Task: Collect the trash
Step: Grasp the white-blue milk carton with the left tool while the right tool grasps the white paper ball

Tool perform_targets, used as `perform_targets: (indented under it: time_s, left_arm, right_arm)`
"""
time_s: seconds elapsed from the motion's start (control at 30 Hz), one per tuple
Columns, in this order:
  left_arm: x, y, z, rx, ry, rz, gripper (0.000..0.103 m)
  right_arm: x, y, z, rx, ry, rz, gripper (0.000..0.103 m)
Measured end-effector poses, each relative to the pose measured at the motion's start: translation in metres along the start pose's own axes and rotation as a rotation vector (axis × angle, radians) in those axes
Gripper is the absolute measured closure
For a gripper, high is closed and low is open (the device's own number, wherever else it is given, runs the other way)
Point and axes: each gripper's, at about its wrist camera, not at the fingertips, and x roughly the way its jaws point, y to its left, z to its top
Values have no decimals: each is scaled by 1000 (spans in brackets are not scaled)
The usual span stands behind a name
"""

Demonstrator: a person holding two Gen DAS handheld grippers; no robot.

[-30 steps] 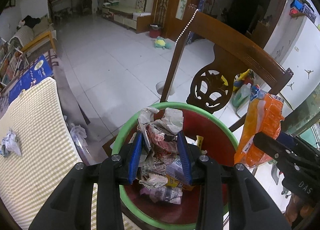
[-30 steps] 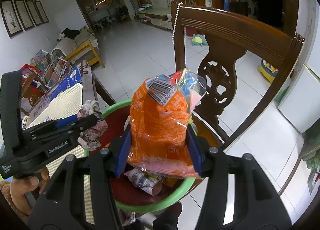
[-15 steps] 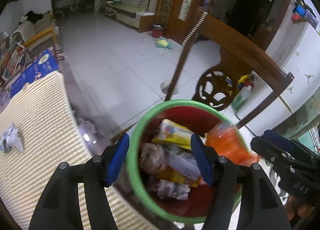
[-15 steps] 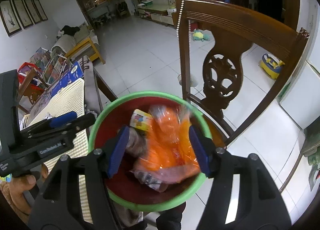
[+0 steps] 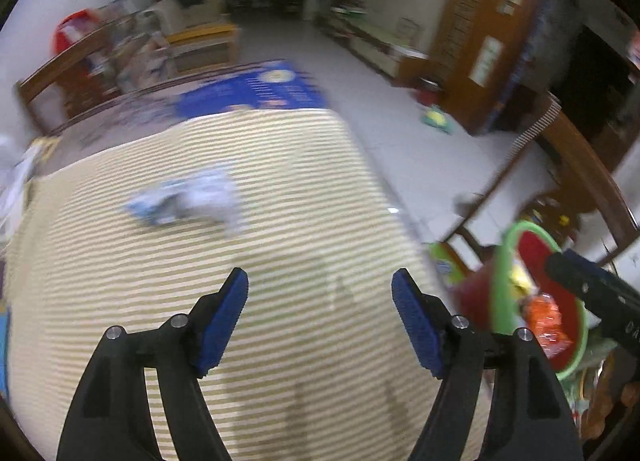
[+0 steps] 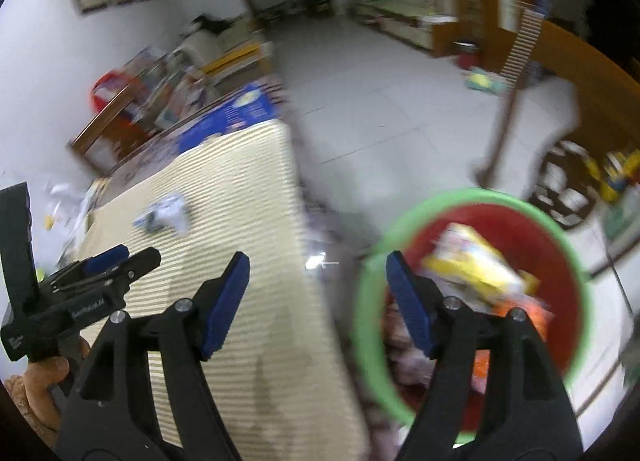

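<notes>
Both pictures are pretty smeared, so details are fuzzy. The left gripper [image 5: 320,301] hangs over a table with a yellow-and-white striped cloth [image 5: 280,221], jaws spreading apart with nothing between them. The right gripper [image 6: 318,285] is the same deal, widening and empty, sitting over the table edge next to a red bin with a green rim [image 6: 472,197]. The bin has a yellow packet [image 6: 472,261] and an orange wrapper [image 6: 516,313] in it. One crumpled paper wad [image 5: 188,201] lies on the cloth, well apart from the bin. Beyond that: a white tiled floor [image 6: 380,101], a wooden chair [image 5: 580,165] just behind the bin, and a blue box [image 5: 256,95] at the table's far end.
</notes>
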Motion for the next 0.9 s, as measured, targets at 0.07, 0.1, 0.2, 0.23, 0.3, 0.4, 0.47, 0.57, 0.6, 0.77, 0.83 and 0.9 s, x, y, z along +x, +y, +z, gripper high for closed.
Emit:
perform_targets:
  time_s: [0.07, 0.1, 0.2, 0.23, 0.3, 0.4, 0.47, 0.57, 0.6, 0.77, 0.83, 0.9]
  left_arm:
    - [-7, 38, -1, -47, -7, 37, 31]
    - [-12, 59, -2, -73, -10, 53, 31]
    - [-21, 105, -3, -118, -14, 92, 31]
    - [-24, 123, -3, -130, -16, 106, 30]
    - [-24, 143, -2, -135, -15, 116, 26]
    - [-19, 168, 3, -101, -5, 117, 25]
    - [-13, 180, 10, -57, 0, 103, 25]
    - [4, 184, 27, 26, -5, 69, 20]
    - [10, 183, 33, 52, -10, 50, 18]
    - [64, 168, 63, 254, 11, -52, 15]
    - [90, 154, 69, 388, 25, -45, 15]
    - [109, 143, 70, 478, 43, -49, 15]
  right_arm:
    - [34, 40, 14, -58, 35, 55, 27]
    - [46, 54, 18, -78, 48, 72, 26]
    - [105, 104, 35, -155, 113, 109, 25]
    - [126, 118, 38, -177, 146, 113, 24]
    - [174, 144, 42, -215, 225, 117, 24]
    - [219, 169, 44, -237, 281, 124, 24]
    - [239, 183, 46, -252, 292, 107, 27]
    - [253, 191, 48, -249, 309, 98, 53]
    - [251, 190, 49, -245, 305, 95, 54]
    - [221, 175, 38, -201, 271, 98, 57]
    - [209, 165, 33, -166, 267, 104, 57]
    - [197, 156, 25, -128, 266, 110, 56]
